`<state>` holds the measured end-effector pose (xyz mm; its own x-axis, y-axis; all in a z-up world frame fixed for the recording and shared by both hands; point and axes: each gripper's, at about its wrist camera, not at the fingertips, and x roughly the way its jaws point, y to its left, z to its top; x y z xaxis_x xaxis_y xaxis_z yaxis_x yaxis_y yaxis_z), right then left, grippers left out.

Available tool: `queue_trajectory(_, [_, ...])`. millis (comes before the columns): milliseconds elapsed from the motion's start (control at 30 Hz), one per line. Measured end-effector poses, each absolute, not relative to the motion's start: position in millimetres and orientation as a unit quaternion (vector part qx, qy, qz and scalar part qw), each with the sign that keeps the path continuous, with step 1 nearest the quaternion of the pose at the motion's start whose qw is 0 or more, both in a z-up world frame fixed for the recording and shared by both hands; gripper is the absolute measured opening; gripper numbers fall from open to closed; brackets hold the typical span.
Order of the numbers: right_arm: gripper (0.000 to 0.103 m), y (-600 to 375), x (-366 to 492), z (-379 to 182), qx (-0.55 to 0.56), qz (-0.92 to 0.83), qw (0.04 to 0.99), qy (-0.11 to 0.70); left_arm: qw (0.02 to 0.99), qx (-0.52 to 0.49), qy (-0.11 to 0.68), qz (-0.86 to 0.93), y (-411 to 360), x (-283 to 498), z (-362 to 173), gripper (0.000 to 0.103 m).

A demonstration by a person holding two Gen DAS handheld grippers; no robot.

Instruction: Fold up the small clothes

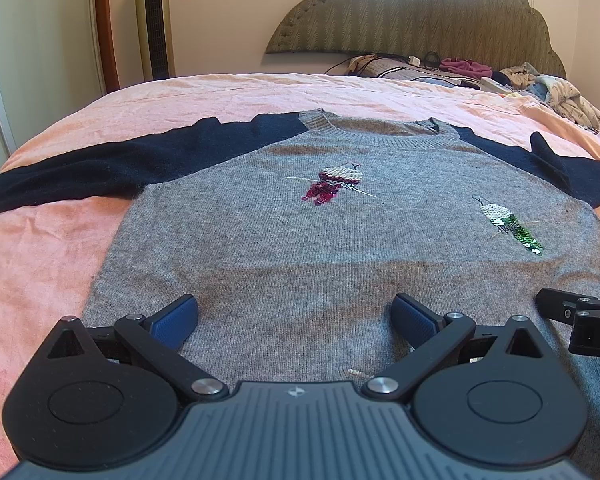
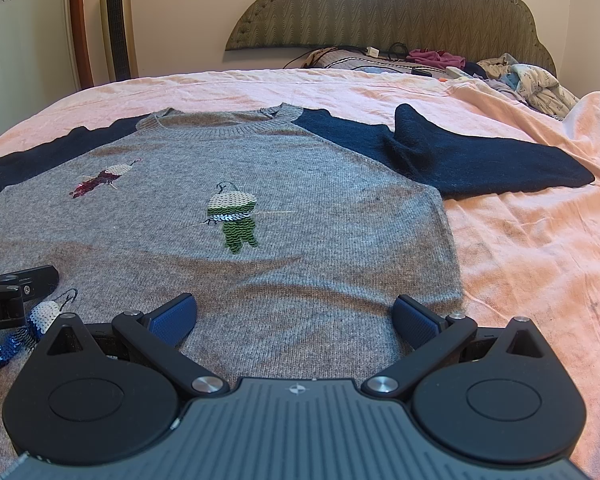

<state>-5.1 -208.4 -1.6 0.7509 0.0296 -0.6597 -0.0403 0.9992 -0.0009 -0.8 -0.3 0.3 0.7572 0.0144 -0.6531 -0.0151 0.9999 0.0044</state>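
Note:
A grey knit sweater [image 1: 300, 240] [image 2: 300, 272] with navy sleeves and sequin birds lies flat, front up, on the pink bedspread [image 1: 40, 248] [image 2: 540, 260], neck toward the headboard. Its left sleeve [image 1: 80, 172] stretches out to the left; its right sleeve [image 2: 480, 160] stretches right with a raised fold near the shoulder. My left gripper [image 1: 296, 312] hovers open over the sweater's lower left part, nothing between its blue pads. My right gripper [image 2: 294, 314] hovers open over the lower right part, near the side edge. Each gripper shows at the edge of the other's view.
A pile of clothes, cables and a remote [image 1: 500, 76] [image 2: 520, 76] lies at the head of the bed under the green padded headboard [image 1: 420, 12]. A gold tower fan [image 1: 154, 20] and a wooden frame stand at the wall on the left.

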Motion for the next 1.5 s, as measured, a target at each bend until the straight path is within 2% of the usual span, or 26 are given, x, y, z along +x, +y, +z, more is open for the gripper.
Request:
queue_trajectory(1167, [0.103,-214,-4,3,-0.008,0.037,0.933,0.359,0.938,0.006,0.347,0.012,-3,-1,1,0.103])
queue_trajectory(1233, [0.103,-239,3,17,0.033,0.072,0.936,0.342,0.938,0.005,0.347,0.012,-3,-1,0,0.103])
queue_trajectory(1367, [0.103,-327,25,48,0.121,0.043,0.963,0.237,0.938,0.002,0.348,0.009,-1,0,0,0.103])
queue_trajectory(1433, [0.103,-380,50,56,0.162,0.002,0.958,0.236,0.938,0.001,0.348,0.008,0,0,0,0.103])
queue_trajectory(1500, [0.103,-443,70,52,0.249,-0.027,0.942,0.225,0.938,0.0,0.347,0.007,0,0,-1,0.103])
